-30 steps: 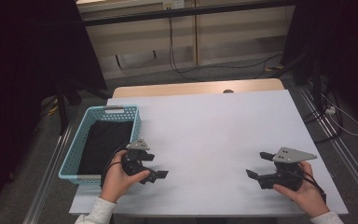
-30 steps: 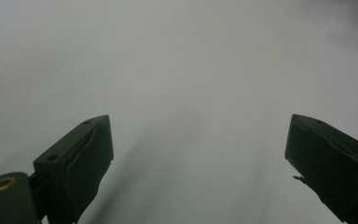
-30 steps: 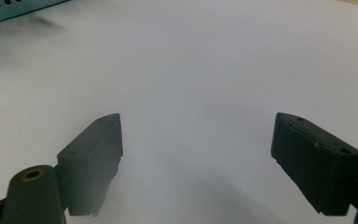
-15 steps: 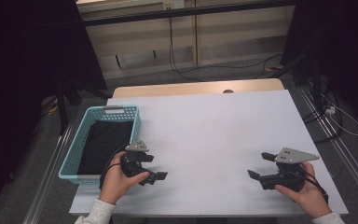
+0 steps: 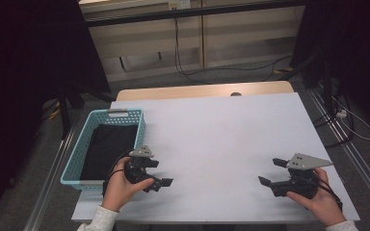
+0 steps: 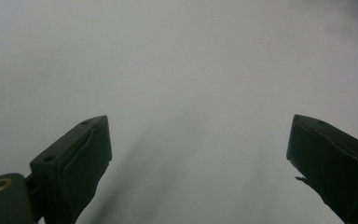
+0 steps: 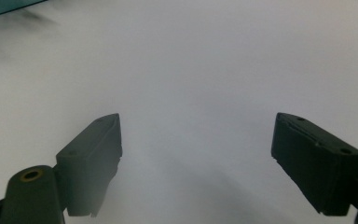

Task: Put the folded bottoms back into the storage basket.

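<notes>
The left claw rests near the desk's front left corner, jaws apart and empty, just beside a blue basket holding a black cloth. The right claw, also spread wide and empty, sits near the front right corner.

A white-topped bench stands on a grey floor. Beyond the bench, a pale wall panel has cables hanging down it. Black curtains hang left of the bench.

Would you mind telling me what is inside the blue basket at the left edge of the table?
The blue basket holds something black, apparently folded cloth, covering its floor. Anything beneath that is hidden.
</notes>
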### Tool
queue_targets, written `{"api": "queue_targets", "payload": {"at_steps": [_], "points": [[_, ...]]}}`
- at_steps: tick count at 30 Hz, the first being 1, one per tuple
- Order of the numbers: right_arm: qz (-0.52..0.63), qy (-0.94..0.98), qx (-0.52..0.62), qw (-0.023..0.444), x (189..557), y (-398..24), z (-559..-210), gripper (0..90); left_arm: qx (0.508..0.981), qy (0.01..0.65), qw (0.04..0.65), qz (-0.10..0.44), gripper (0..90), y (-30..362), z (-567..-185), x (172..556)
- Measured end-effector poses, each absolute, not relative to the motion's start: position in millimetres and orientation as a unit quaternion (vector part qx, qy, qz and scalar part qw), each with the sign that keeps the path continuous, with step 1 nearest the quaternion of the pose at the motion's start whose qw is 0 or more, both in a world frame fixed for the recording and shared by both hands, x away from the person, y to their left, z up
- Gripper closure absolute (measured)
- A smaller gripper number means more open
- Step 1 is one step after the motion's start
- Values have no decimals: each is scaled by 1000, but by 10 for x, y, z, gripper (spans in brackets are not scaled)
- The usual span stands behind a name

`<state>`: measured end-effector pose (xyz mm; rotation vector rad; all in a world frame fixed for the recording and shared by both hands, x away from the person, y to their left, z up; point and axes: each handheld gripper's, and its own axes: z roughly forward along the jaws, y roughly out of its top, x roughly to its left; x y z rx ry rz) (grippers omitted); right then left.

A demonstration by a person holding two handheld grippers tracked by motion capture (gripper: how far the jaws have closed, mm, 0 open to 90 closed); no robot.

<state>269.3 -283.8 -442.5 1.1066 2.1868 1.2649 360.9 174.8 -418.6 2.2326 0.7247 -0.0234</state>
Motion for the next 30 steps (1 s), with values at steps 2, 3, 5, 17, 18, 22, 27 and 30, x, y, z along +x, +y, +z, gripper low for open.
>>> {"api": "queue_targets", "payload": {"at_steps": [2,3,5,17,18,22,27,30], "points": [[450,778,395,190,2687,-2842,-4424,155,877,283,388,-9,64,1749,-4189,3604],[450,778,395,190,2685,-2845,-4424,154,877,283,388,-9,64,1750,-4190,3602],[450,778,395,190,2680,-2851,-4423,154,877,283,388,-11,64,1752,-4189,3599],[448,778,397,191,2662,-2883,-4429,154,877,281,390,-10,64,1765,-4183,3595],[449,777,397,191,2661,-2883,-4429,154,877,281,391,-10,64,1766,-4183,3595],[449,778,395,193,2665,-2868,-4432,155,876,280,391,-10,64,1768,-4184,3596],[444,783,393,190,2669,-2859,-4453,153,876,281,393,-12,64,1766,-4182,3597],[443,783,395,188,2668,-2863,-4457,152,876,280,393,-12,64,1760,-4179,3595]]}}
